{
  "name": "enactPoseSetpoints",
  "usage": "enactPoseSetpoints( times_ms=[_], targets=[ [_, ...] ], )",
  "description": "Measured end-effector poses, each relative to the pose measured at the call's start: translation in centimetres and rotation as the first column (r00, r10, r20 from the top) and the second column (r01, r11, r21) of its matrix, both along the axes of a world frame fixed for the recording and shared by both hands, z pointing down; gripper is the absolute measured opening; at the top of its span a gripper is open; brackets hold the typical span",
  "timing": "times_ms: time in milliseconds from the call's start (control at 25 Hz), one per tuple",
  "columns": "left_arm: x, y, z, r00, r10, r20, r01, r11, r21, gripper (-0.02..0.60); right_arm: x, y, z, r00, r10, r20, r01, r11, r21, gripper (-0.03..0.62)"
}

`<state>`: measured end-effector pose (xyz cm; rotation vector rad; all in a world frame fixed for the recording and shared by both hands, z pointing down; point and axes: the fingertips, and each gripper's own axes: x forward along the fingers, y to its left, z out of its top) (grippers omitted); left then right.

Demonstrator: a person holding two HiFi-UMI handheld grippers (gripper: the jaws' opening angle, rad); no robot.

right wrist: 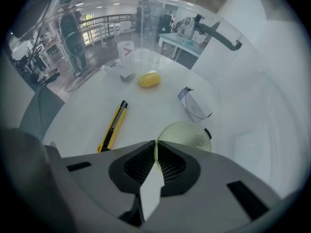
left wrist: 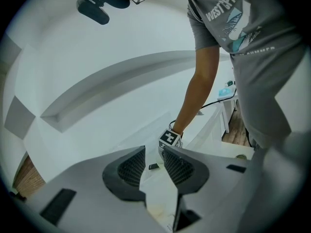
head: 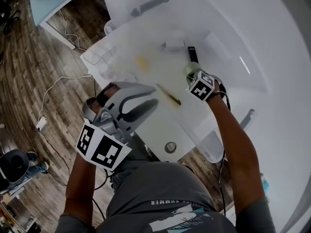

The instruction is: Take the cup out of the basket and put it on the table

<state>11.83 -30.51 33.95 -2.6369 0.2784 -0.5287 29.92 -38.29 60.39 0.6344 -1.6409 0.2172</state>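
A pale green see-through cup (right wrist: 187, 136) is at the middle of the white table (right wrist: 82, 110), in front of a small white box. My right gripper (right wrist: 156, 148) is shut on the near rim of the cup, with the thin wall pinched between the pads. I cannot tell if the cup rests on the table. In the head view the cup (head: 190, 70) shows just beyond the right gripper (head: 193, 76). A clear plastic basket (head: 99, 58) stands at the table's far left. My left gripper (head: 154, 95) hangs open over the near left edge, holding nothing.
A yellow utility knife (right wrist: 112, 125) lies left of the cup. A yellow lump (right wrist: 149, 79) and the small white box (right wrist: 194, 106) lie farther back. A black bar (head: 193, 54) lies beyond the cup. Clear containers (right wrist: 127, 52) stand at the far edge. Cables run over the wooden floor (head: 29, 81).
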Motion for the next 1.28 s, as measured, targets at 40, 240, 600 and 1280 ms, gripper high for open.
enactPoseSetpoints(
  times_ms=[40, 240, 600, 1280],
  targets=[
    [-0.1, 0.1, -0.1, 1.0, -0.006, 0.0, 0.006, 1.0, 0.002, 0.11, -0.1, -0.1, -0.7, 1.0, 0.0, 0.003, -0.001, 1.0, 0.018, 0.029],
    [-0.1, 0.7, -0.2, 1.0, -0.028, 0.007, 0.028, 1.0, 0.014, 0.11, -2.0, -0.3, -5.5, 0.998, -0.028, 0.047, 0.022, 0.991, 0.134, 0.028],
    [-0.8, 2.3, -0.1, 0.998, -0.059, 0.028, 0.057, 0.997, 0.042, 0.11, -7.5, 2.4, -18.0, 0.981, -0.121, 0.15, 0.051, 0.914, 0.403, 0.029],
    [-3.9, 5.4, 0.7, 0.988, -0.143, 0.057, 0.139, 0.987, 0.077, 0.092, -16.6, 11.0, -28.6, 0.924, -0.333, 0.189, 0.16, 0.785, 0.598, 0.029]
  ],
)
